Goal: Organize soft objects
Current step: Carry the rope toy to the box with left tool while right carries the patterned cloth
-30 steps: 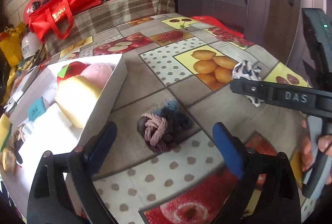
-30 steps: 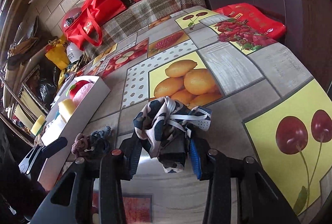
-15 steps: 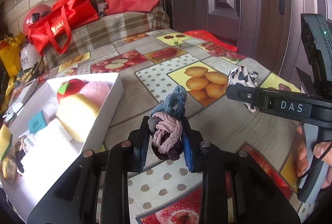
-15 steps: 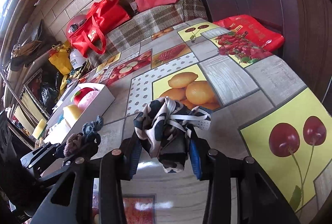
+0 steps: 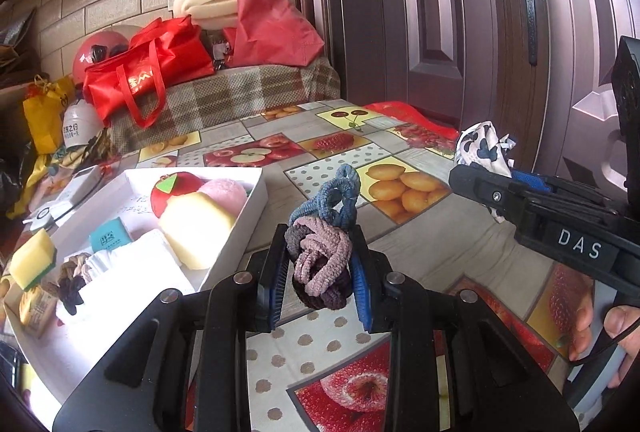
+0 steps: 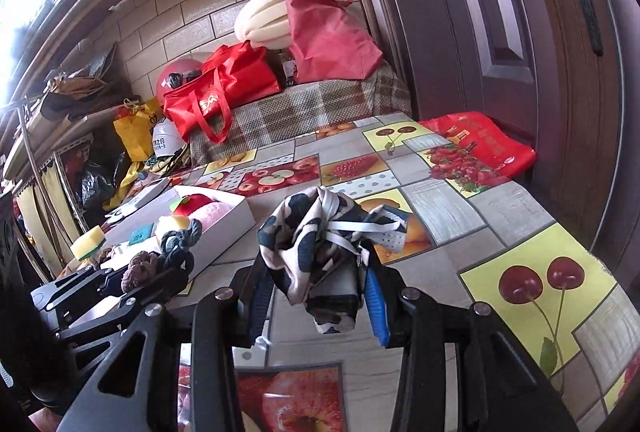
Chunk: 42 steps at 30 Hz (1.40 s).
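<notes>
clamping shut, our left gripper [image 5: 318,274] lifts tangled hair ties [image 5: 322,256]; our right gripper [image 6: 316,298] pinches a crumpled spotted cloth [image 6: 316,252].

Both views are evenly lit by soft daylight. Strong barrel distortion is seen — edges curve, corners are vignetted black. The upper-left corner of the right wrist view is blown out — elsewhere focus is held sharp.

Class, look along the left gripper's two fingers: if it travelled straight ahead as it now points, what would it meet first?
Probably the fruit-print tablecloth. The left gripper, shut on the hair-tie bundle, points past the white box on its left; depth is unclear.
</notes>
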Each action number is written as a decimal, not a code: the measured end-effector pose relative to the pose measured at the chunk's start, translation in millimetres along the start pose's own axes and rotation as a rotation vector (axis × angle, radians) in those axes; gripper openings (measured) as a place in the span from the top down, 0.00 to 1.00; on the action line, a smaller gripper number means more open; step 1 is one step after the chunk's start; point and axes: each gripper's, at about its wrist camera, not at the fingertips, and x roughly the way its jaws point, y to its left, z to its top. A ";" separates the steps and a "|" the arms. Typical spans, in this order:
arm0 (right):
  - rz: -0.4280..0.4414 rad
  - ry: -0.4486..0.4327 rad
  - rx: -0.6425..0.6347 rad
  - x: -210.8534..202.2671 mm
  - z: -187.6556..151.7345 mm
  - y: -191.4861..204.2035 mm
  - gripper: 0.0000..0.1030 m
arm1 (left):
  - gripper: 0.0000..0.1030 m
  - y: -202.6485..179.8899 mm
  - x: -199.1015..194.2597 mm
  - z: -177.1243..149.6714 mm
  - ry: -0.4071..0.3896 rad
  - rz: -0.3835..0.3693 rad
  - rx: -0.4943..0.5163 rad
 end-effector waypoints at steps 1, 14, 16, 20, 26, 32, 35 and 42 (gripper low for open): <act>-0.004 -0.012 -0.025 -1.6 -0.7 5.3 0.60 | 0.73 1.6 -2.8 -1.0 -0.004 0.002 -0.003; 0.005 -0.048 -0.193 -10.7 -12.5 51.6 0.60 | 0.73 35.5 -39.9 -16.8 -0.038 0.020 -0.060; 0.005 -0.050 -0.215 -10.7 -14.2 58.0 0.60 | 0.73 41.0 -43.8 -19.0 -0.039 0.024 -0.069; 0.017 -0.047 -0.236 -9.5 -16.1 68.1 0.60 | 0.73 52.0 -49.3 -23.2 -0.038 0.033 -0.089; 0.042 -0.045 -0.258 -5.2 -18.1 81.3 0.60 | 0.73 71.2 -54.9 -28.0 -0.039 0.064 -0.123; 0.077 -0.050 -0.294 0.2 -19.8 100.9 0.60 | 0.73 99.3 -63.6 -34.0 -0.053 0.142 -0.132; 0.100 -0.050 -0.316 2.6 -21.4 112.0 0.59 | 0.73 115.3 -67.0 -37.5 -0.058 0.180 -0.143; 0.143 -0.031 -0.363 12.2 -25.0 135.6 0.59 | 0.73 153.0 -68.5 -44.3 -0.041 0.231 -0.204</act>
